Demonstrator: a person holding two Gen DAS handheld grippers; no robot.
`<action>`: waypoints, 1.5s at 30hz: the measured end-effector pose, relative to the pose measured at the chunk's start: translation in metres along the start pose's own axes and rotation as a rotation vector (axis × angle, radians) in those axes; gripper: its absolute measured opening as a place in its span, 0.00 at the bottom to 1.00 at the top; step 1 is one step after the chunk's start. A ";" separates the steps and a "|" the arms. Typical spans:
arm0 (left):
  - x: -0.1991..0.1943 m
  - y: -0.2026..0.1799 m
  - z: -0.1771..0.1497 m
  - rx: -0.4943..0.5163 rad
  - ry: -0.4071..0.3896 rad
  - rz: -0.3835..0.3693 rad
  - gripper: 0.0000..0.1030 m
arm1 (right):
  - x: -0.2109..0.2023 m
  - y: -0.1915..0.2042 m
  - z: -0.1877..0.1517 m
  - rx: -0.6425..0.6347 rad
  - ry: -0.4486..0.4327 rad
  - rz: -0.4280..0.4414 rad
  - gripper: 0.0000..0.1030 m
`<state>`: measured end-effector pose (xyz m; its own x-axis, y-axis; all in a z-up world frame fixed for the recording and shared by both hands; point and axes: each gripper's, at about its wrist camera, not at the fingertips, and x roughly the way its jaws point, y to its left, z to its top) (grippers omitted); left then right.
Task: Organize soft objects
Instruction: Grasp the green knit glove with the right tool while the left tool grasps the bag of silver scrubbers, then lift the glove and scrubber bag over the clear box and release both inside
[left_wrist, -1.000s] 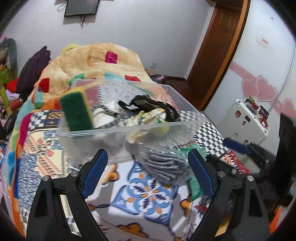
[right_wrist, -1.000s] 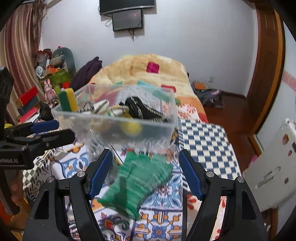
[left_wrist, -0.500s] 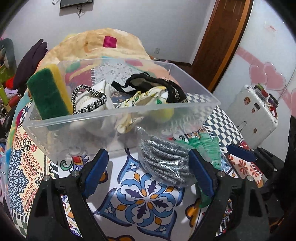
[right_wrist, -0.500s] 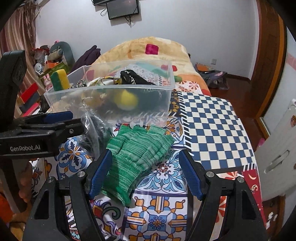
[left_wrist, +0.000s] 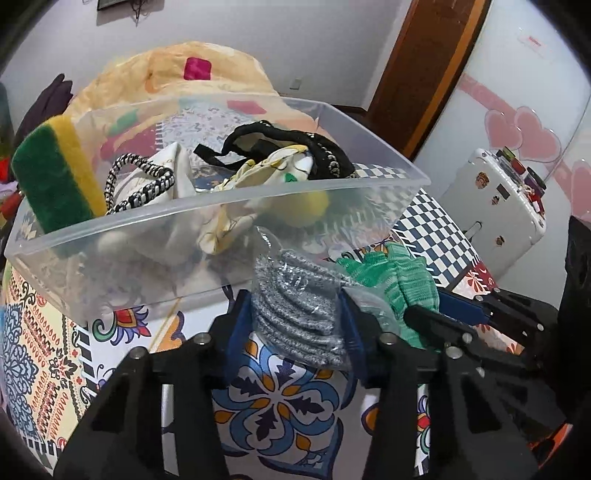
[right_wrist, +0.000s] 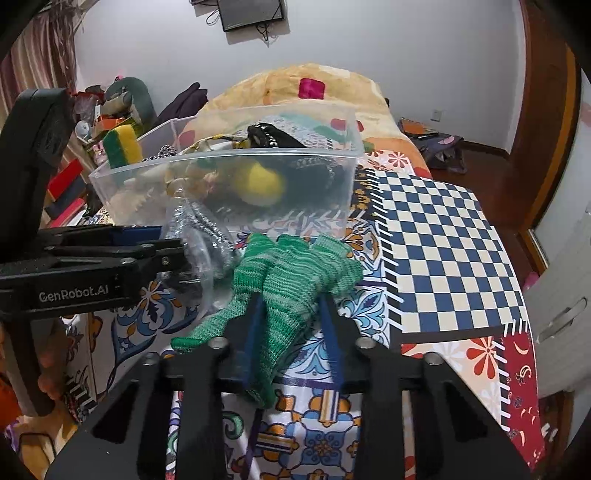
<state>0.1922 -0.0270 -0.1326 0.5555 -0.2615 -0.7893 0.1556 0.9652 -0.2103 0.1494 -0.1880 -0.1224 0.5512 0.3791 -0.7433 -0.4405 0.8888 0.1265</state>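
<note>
nearest the lenses: left gripper (left_wrist: 295, 321) clamped on a clear-bagged grey steel-wool scourer (left_wrist: 295, 306); right gripper (right_wrist: 291, 314) closed around a green striped knit glove (right_wrist: 291, 280), both on the patterned tile-print bedcover (right_wrist: 443, 266). behind: clear plastic storage bin (right_wrist: 229, 166) holding sponge, ball and pouches. advice: lift each item above the rim, release over open space.

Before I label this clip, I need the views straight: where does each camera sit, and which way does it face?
Left wrist: on the left gripper, facing the bin; its fingers clamp the bagged scrubber; the right gripper shows at right.
Right wrist: on the right gripper, facing the bin and bed; its fingers clamp the glove; the left gripper shows at left.
Shared: bin, scrubber, glove, sponge.
</note>
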 end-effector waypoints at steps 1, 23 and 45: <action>0.000 -0.002 0.000 0.003 -0.004 0.004 0.40 | 0.000 -0.001 0.000 0.004 -0.003 0.003 0.19; -0.079 0.005 -0.005 0.034 -0.225 0.036 0.27 | -0.047 0.006 0.019 -0.029 -0.174 -0.013 0.07; -0.110 0.016 0.004 0.014 -0.312 0.056 0.27 | 0.018 -0.007 0.017 0.001 0.037 -0.029 0.49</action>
<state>0.1368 0.0168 -0.0461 0.7868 -0.1995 -0.5841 0.1282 0.9785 -0.1616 0.1744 -0.1831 -0.1251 0.5374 0.3434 -0.7703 -0.4238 0.8996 0.1055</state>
